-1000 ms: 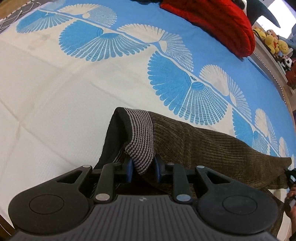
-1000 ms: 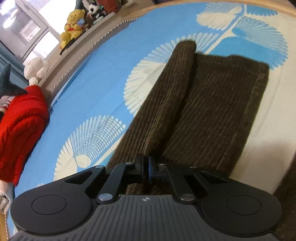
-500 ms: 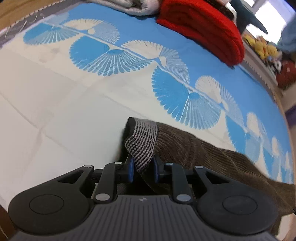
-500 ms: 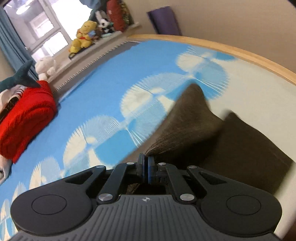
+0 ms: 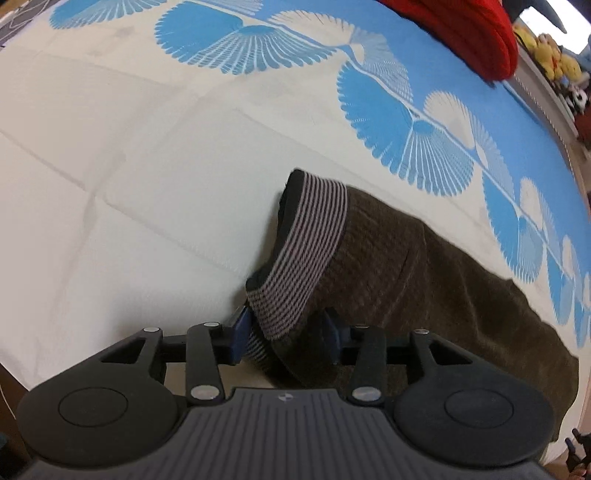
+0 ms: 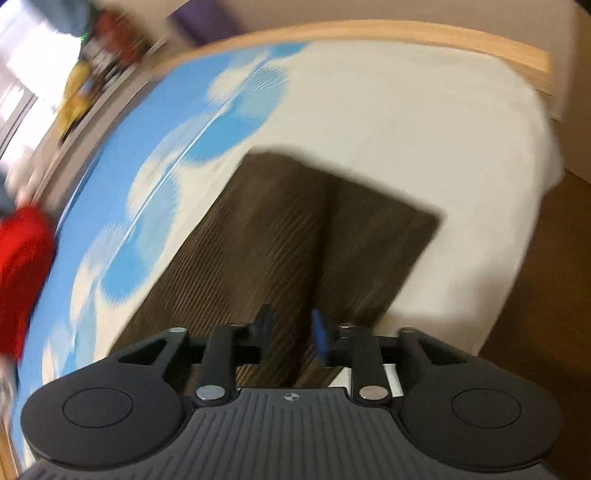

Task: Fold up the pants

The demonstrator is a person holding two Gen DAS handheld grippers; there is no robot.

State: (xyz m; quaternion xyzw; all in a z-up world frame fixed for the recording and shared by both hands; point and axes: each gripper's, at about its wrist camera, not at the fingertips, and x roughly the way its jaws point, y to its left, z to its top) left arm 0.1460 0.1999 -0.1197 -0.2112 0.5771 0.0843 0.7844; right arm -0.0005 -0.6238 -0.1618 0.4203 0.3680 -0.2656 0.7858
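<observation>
Brown corduroy pants [image 5: 417,266] with a grey striped waistband [image 5: 306,251] lie folded on the bed. In the left wrist view my left gripper [image 5: 286,334] is open, its jaws spread on either side of the waistband corner, which droops between them. In the right wrist view, which is blurred, the pants [image 6: 295,236] lie as a flat folded rectangle. My right gripper [image 6: 293,334] is open just above their near end and holds nothing.
The bed has a white and blue fan-pattern sheet [image 5: 147,147]. A red knit garment [image 5: 472,33] lies at its far side, with plush toys [image 5: 554,62] on a ledge behind. The bed's wooden edge [image 6: 406,33] and the brown floor [image 6: 546,295] show on the right.
Both grippers have opened and let go of the pants. The lifted fold has dropped flat onto the bed. The right gripper is moving fast, so its view is blurred.
</observation>
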